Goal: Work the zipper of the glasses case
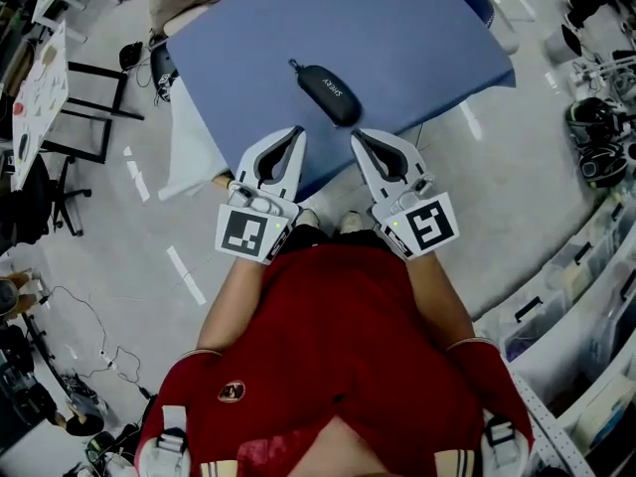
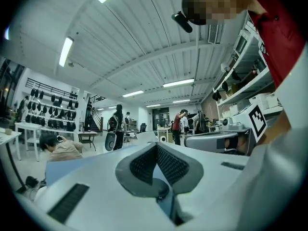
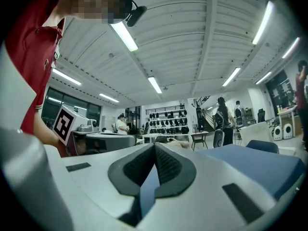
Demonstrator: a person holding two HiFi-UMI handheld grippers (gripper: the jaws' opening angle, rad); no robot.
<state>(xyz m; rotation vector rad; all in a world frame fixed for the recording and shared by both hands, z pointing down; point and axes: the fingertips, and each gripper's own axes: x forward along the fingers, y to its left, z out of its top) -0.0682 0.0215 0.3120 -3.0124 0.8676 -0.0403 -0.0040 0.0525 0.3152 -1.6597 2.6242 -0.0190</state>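
Left claw (image 1: 295,132) and right claw (image 1: 358,135), both closed empty, point toward glasses case (image 1: 329,93).

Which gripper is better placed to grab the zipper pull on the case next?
Left, probably. In the head view the zipper pull sticks out at the far left end of the glasses case, in line with the left gripper. The right gripper sits nearer its near end. Both are shut and empty.

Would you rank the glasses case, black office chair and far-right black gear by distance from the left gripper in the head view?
From the left gripper:
1. glasses case, just ahead on the table.
2. black office chair, far left.
3. black gear, far right.
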